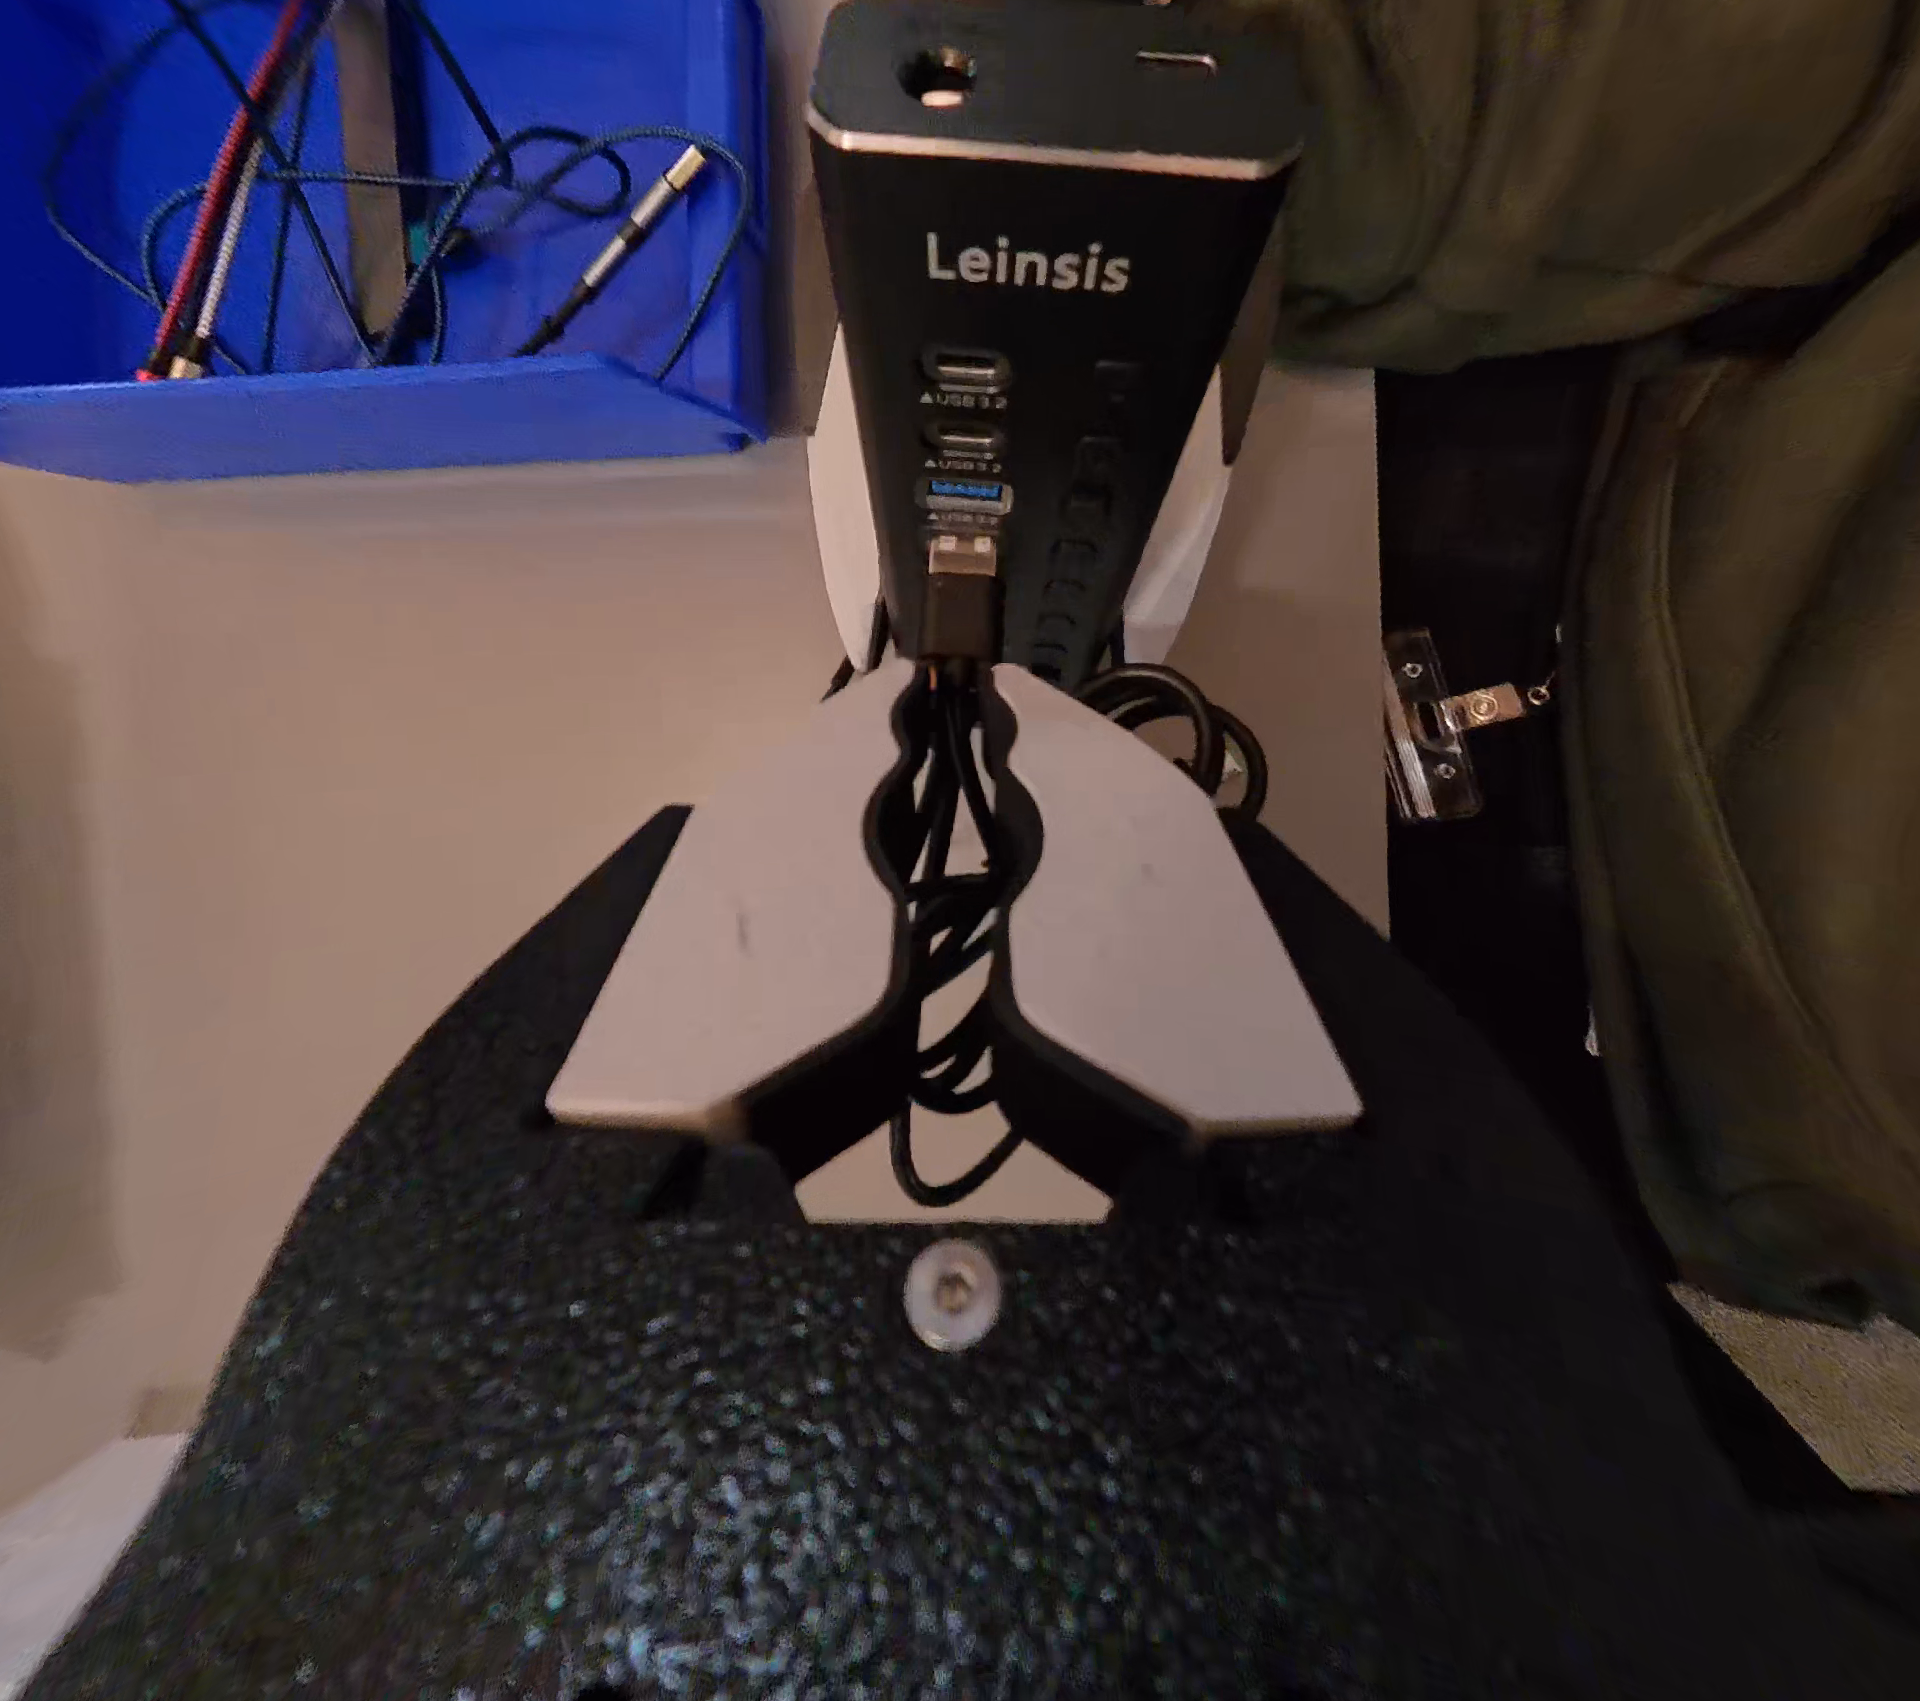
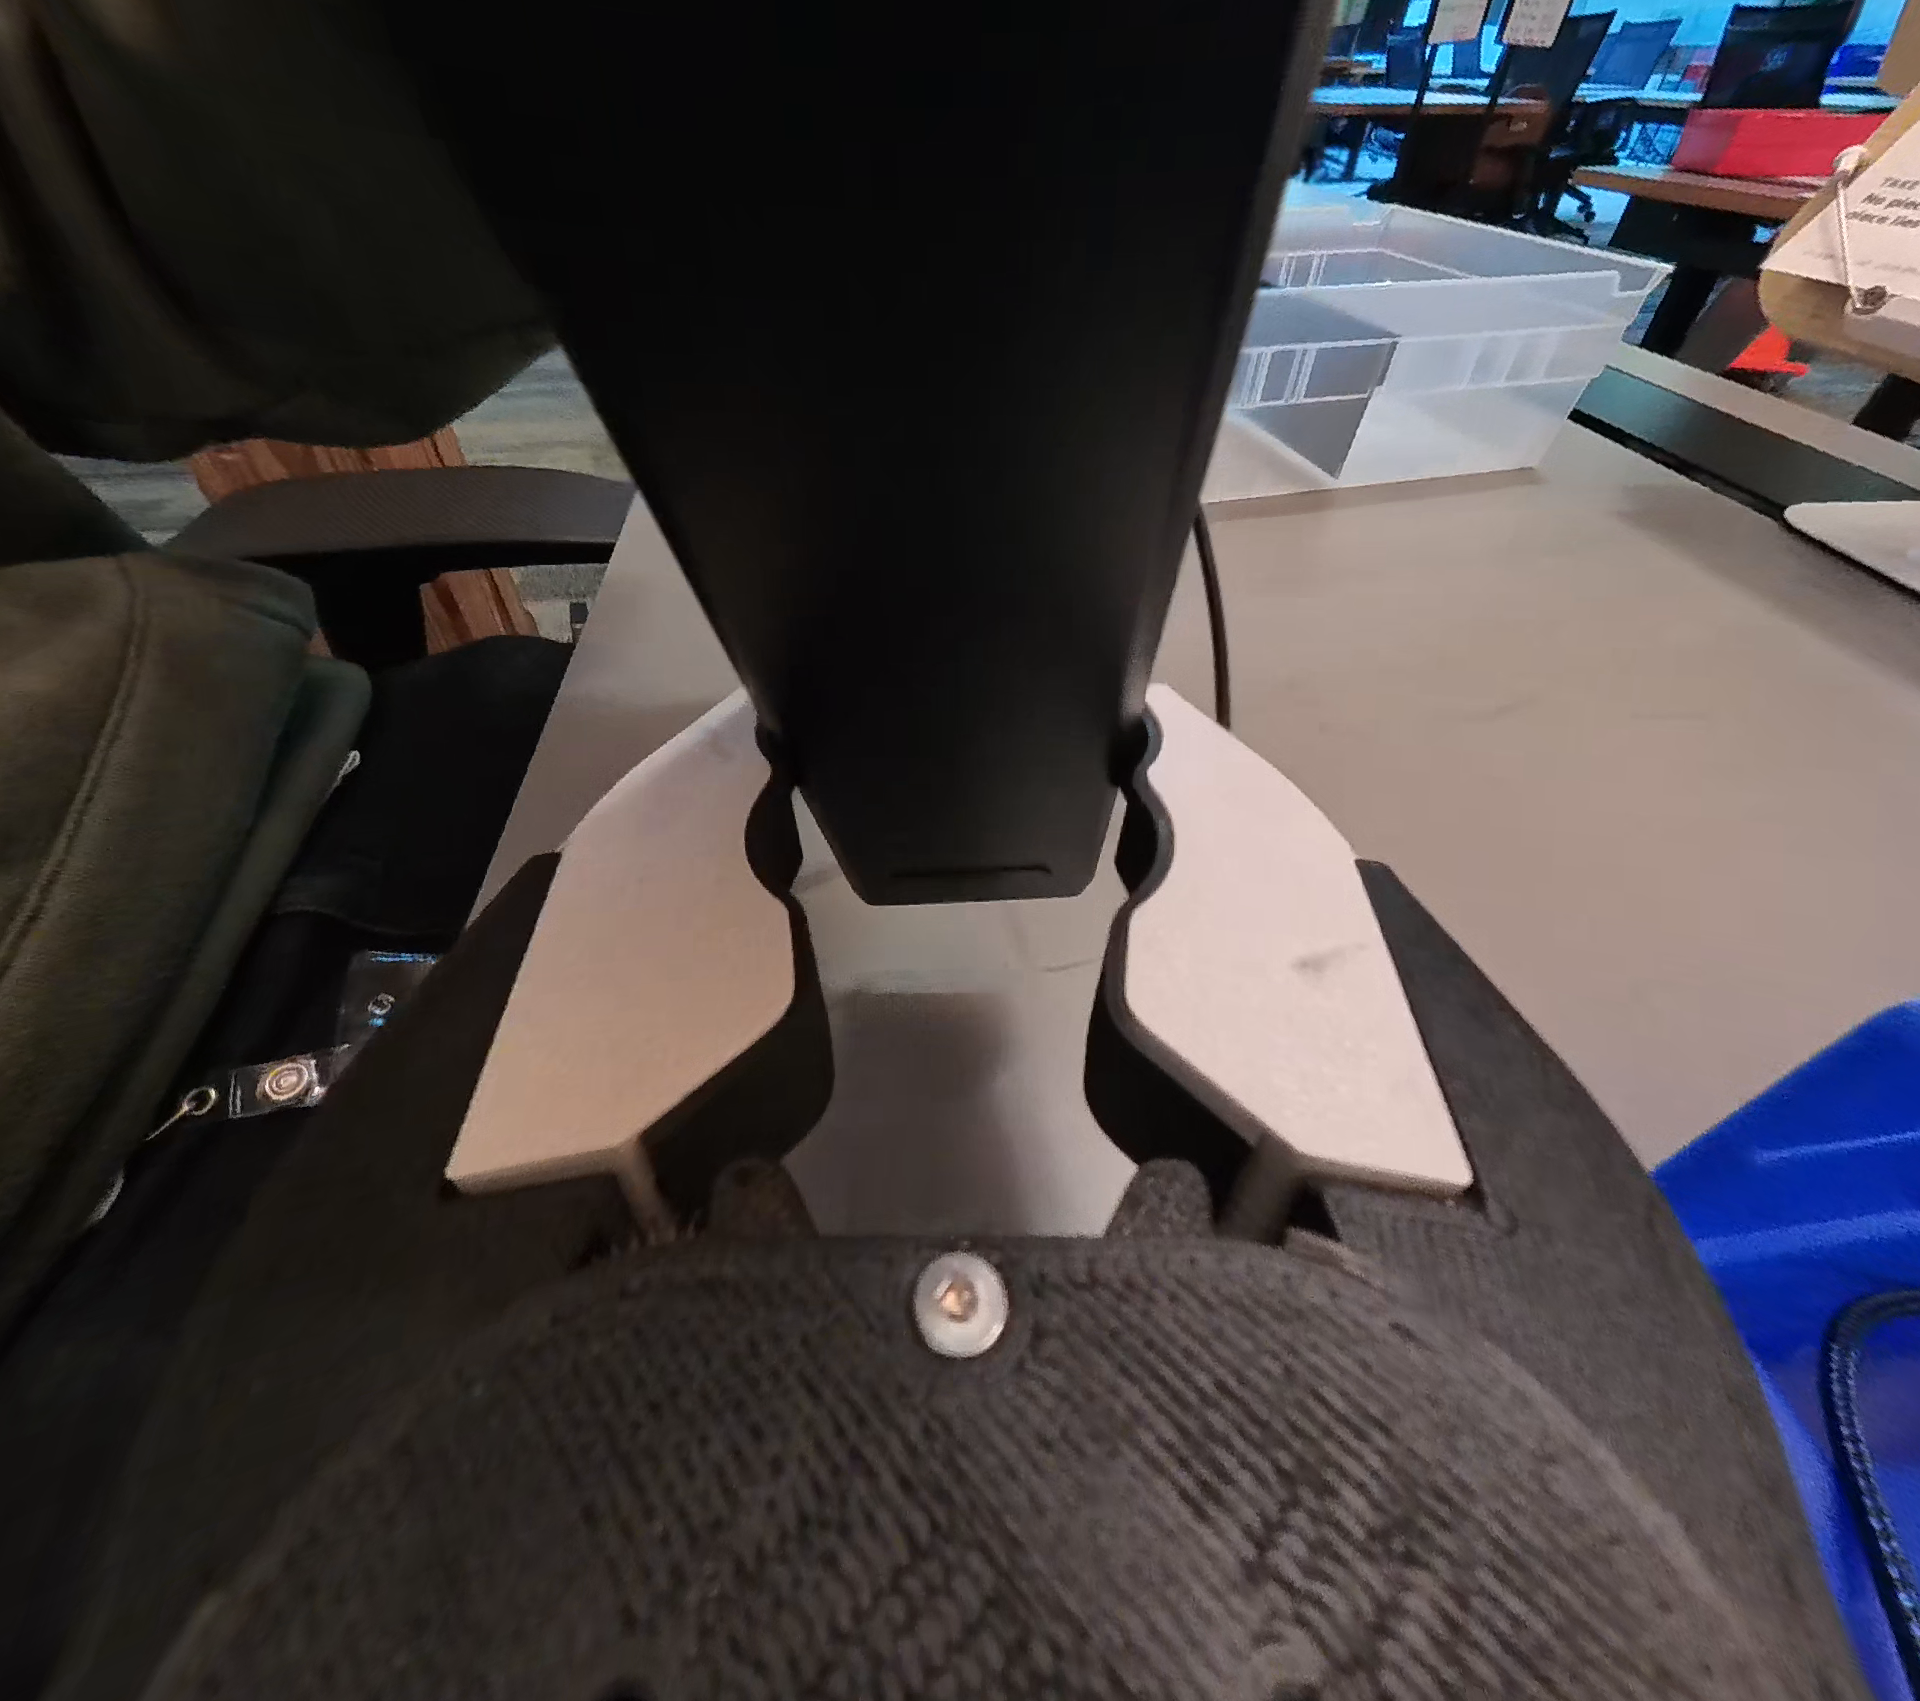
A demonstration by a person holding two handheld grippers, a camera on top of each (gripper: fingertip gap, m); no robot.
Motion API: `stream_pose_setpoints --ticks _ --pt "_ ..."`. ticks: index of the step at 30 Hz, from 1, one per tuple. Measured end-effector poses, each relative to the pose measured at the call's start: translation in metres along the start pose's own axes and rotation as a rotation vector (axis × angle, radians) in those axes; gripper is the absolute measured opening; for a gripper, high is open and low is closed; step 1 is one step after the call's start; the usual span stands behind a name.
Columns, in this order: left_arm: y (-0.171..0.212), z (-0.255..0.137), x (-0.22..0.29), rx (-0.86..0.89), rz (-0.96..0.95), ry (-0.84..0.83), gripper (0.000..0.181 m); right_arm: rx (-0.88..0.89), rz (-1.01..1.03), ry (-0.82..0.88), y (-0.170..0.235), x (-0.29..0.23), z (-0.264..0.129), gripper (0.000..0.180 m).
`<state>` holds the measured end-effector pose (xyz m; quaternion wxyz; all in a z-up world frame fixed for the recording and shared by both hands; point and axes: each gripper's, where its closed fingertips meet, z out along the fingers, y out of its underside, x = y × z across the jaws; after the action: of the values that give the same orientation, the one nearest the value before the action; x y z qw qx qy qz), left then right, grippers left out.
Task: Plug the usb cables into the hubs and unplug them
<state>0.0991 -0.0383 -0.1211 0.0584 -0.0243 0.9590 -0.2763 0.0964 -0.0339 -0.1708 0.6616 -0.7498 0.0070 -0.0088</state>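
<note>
Left claw [image 1: 948,675] pinches black USB plug [image 1: 958,602], metal tip right at hub [image 1: 1044,321] port row, just below blue port; cable [image 1: 940,976] trails back between fingers. Right claw [image 2: 954,742] clamps hub's end, holding it raised above grey worktop [image 2: 1455,768]. Blue bin [image 1: 582,425] of spare cables sits left; green sleeve [image 1: 1558,93] at right.

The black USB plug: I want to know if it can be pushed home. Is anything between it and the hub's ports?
Nothing visible blocks it. The plug, pinched in the left gripper, has its metal tip right below the blue port on the hub, which the right gripper clamps.
</note>
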Motion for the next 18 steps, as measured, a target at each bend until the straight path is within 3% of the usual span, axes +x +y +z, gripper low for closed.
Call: stream_pose_setpoints --ticks 1,4,6,11,15,18 --pt "0.0 0.0 -0.002 0.017 -0.007 -0.013 0.012 0.005 0.002 0.001 0.0 0.0 0.0 0.06" --pt "-0.002 -0.004 -0.004 0.061 -0.034 -0.011 0.019 0.011 0.005 0.0 -0.001 0.001 -0.001 0.06" --pt "-0.008 -0.011 -0.005 0.103 -0.058 -0.01 0.034 0.024 0.014 0.003 -0.003 0.002 -0.002 0.06" --pt "-0.061 -0.027 0.002 0.246 -0.09 -0.029 0.071 0.058 0.044 0.003 -0.006 0.005 -0.006 0.06" --pt "-0.078 -0.003 0.004 0.062 -0.023 -0.097 0.081 0.054 0.043 0.002 -0.006 0.005 -0.006 0.06" --pt "-0.086 0.012 0.0 -0.006 0.003 -0.11 0.069 0.06 0.045 0.006 -0.007 0.005 -0.006 0.06"
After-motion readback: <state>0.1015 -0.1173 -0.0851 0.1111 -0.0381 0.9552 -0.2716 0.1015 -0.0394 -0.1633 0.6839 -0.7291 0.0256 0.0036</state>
